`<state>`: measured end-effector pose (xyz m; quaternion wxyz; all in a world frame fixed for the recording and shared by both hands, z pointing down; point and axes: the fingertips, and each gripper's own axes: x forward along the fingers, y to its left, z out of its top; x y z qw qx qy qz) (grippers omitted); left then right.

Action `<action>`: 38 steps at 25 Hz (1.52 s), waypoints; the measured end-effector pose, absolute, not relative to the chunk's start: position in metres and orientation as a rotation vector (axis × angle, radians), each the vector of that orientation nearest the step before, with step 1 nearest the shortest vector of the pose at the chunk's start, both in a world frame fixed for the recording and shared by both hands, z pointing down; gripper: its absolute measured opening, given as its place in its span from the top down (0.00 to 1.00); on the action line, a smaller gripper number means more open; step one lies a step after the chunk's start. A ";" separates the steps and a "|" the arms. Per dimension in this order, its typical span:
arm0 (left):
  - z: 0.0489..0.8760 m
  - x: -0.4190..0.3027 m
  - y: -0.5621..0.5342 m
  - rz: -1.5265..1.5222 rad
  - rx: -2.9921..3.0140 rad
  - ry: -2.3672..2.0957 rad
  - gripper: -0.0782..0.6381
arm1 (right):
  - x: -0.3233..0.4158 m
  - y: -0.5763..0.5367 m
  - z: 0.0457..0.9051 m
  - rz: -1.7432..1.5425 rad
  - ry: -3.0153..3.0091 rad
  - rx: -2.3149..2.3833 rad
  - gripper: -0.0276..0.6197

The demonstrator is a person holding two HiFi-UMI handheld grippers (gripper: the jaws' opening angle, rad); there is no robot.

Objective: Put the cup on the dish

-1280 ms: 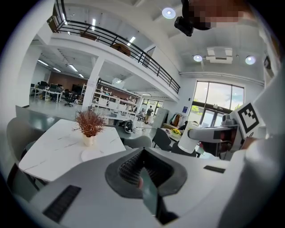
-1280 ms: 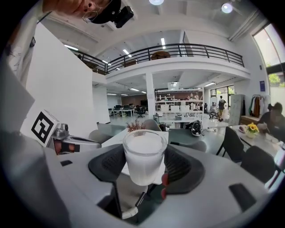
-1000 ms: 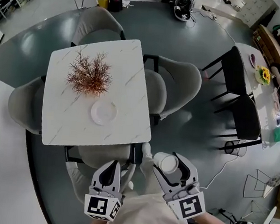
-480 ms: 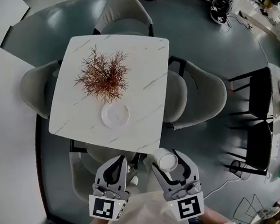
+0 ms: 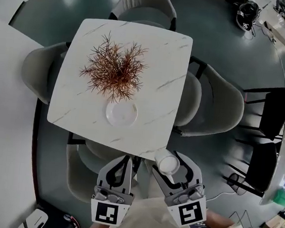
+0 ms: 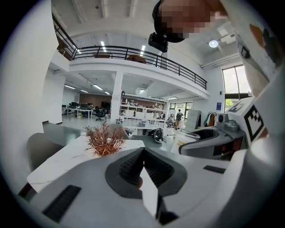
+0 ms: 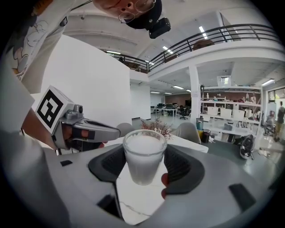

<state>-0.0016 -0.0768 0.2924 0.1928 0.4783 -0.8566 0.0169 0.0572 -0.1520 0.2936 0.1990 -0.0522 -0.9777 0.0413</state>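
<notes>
Right now, low in the frame, my right gripper (image 5: 172, 164) squeezes its fingers on the cup (image 7: 143, 156), upright so it stays steady. My left gripper (image 5: 124, 163) is pinched closed on nothing. Farther up, the dish (image 5: 121, 113) sits on the tabletop (image 5: 162, 63), beside the dry plant (image 5: 114, 74).

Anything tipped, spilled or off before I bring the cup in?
Nothing stands out. The cup stands upright in the right gripper, clamped between its jaws, with no spill visible. The dish lies flat and bare on the table, next to the dried plant. The left gripper is shut on nothing.
</notes>
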 end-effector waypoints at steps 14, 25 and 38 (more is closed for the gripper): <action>0.358 -0.036 -0.061 -0.004 1.282 -2.385 0.89 | 0.005 -0.123 0.349 -0.035 -2.702 -0.306 0.55; 0.385 -0.045 -0.050 -0.014 1.266 -2.367 0.89 | -0.022 -0.116 0.378 -0.038 -2.704 -0.285 0.55; 0.433 -0.059 -0.031 -0.042 1.198 -2.366 0.89 | -0.045 -0.097 0.415 -0.052 -2.683 -0.363 0.55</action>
